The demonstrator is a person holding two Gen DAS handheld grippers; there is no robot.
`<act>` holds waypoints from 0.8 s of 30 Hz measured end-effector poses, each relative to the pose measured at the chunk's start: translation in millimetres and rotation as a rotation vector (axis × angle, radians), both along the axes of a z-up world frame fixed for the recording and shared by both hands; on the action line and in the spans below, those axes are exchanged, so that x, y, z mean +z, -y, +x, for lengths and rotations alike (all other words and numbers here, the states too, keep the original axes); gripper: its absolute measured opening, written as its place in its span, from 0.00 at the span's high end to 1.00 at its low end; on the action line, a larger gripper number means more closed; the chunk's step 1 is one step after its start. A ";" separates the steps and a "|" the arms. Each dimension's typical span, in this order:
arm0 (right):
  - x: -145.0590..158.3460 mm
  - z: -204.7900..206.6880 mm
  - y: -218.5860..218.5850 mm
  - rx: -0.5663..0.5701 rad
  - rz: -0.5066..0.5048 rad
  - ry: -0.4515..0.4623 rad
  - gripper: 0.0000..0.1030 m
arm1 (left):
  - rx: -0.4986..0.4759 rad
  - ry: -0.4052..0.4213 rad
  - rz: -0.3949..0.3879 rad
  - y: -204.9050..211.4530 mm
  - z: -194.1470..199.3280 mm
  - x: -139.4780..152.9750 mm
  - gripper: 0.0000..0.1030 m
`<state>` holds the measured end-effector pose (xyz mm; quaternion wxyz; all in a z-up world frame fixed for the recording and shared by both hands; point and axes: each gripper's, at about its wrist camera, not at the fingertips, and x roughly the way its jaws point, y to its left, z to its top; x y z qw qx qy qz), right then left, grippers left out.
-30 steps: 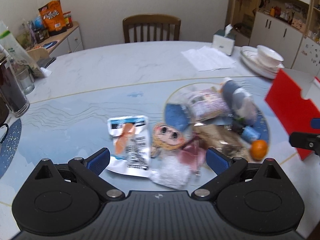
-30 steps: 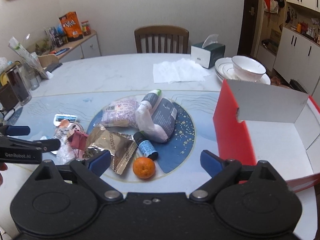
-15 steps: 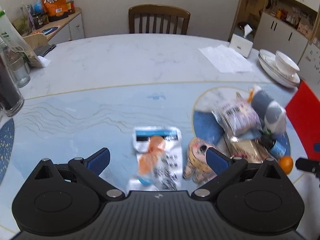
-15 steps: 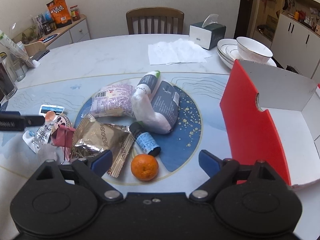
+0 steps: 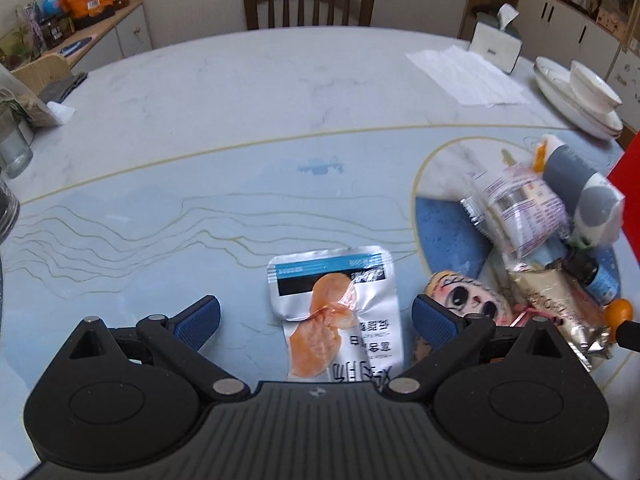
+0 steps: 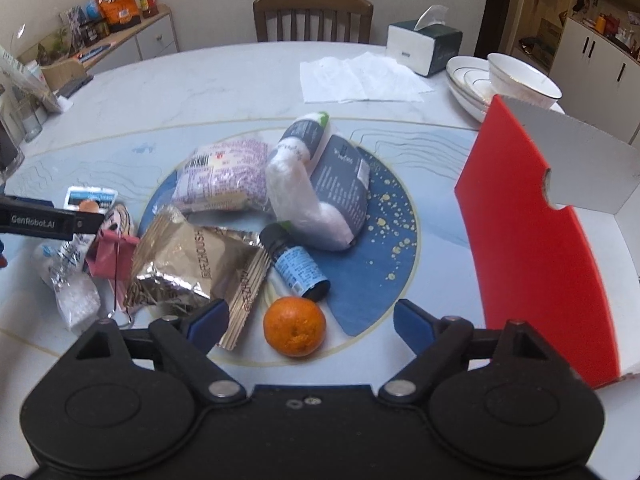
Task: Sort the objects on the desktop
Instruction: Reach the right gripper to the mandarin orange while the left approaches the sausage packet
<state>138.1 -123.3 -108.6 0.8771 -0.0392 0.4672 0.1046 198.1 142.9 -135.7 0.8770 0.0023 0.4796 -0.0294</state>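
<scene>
A pile of small goods lies on the table. My left gripper [image 5: 316, 318] is open, its fingers on either side of a silver snack packet with an orange picture [image 5: 338, 304]. A doll-face pouch [image 5: 468, 300] lies just right of it. My right gripper [image 6: 312, 318] is open, with a mandarin [image 6: 294, 326] between its fingers. Beyond lie a foil snack bag [image 6: 192, 260], a small blue-labelled bottle [image 6: 296, 264], a purple packet [image 6: 224, 176] and a grey-and-white wrapped pack [image 6: 316, 184]. The left gripper [image 6: 52, 220] shows as a black bar at the left.
A red-and-white open box [image 6: 532, 240] stands at the right. Stacked bowls and plates [image 6: 500, 84], a tissue box [image 6: 424, 44] and paper napkins [image 6: 360, 78] sit at the back right. A chair [image 6: 312, 16] stands behind the table. Glass jars [image 5: 12, 148] stand at the left edge.
My left gripper has moved left and lower, so the silver packet now lies between its fingers. My right gripper has come closer to the mandarin. Both stay open.
</scene>
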 end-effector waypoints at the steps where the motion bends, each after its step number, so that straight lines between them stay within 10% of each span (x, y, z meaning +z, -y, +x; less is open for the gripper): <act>1: -1.9 0.8 -1.2 0.002 -0.006 -0.005 0.17 | 0.000 -0.007 -0.001 -0.9 0.8 -2.2 0.01; 24: -9.7 7.1 -16.5 0.036 -0.047 -0.039 0.62 | -0.073 0.053 0.016 6.7 -13.8 2.5 0.36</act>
